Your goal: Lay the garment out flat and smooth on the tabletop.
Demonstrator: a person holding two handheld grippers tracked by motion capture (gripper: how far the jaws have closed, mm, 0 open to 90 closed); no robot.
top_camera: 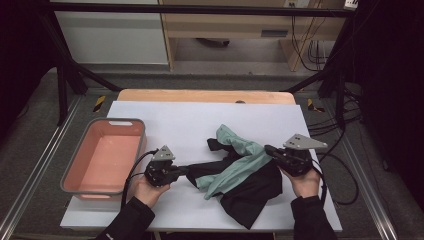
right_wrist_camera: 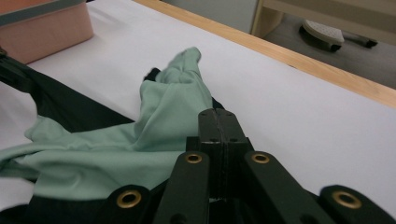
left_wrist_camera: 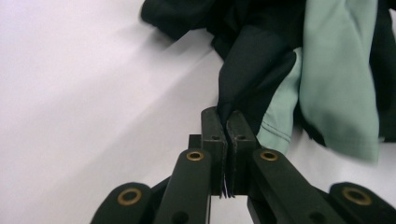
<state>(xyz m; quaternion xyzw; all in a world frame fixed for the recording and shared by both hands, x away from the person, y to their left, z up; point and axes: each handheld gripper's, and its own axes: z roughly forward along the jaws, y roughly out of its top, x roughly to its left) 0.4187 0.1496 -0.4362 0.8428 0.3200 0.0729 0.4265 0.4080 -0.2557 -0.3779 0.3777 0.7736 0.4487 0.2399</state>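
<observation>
A black garment (top_camera: 250,192) and a mint-green garment (top_camera: 240,162) lie tangled in the middle of the white sheet. My left gripper (top_camera: 184,170) is at the left end of the pile. In the left gripper view it (left_wrist_camera: 227,116) is shut on a fold of the black garment (left_wrist_camera: 252,60), pulling it taut, with the green garment (left_wrist_camera: 336,70) beside it. My right gripper (top_camera: 268,149) is at the pile's right side. In the right gripper view its jaws (right_wrist_camera: 217,114) are pressed together on an edge of the green garment (right_wrist_camera: 154,126), which stretches away over the black cloth (right_wrist_camera: 70,109).
A pink bin (top_camera: 107,121) with a grey rim stands at the left of the sheet, also in the right gripper view (right_wrist_camera: 46,28). The wooden table edge (top_camera: 205,95) runs along the back. Cables trail off the right side (top_camera: 345,165).
</observation>
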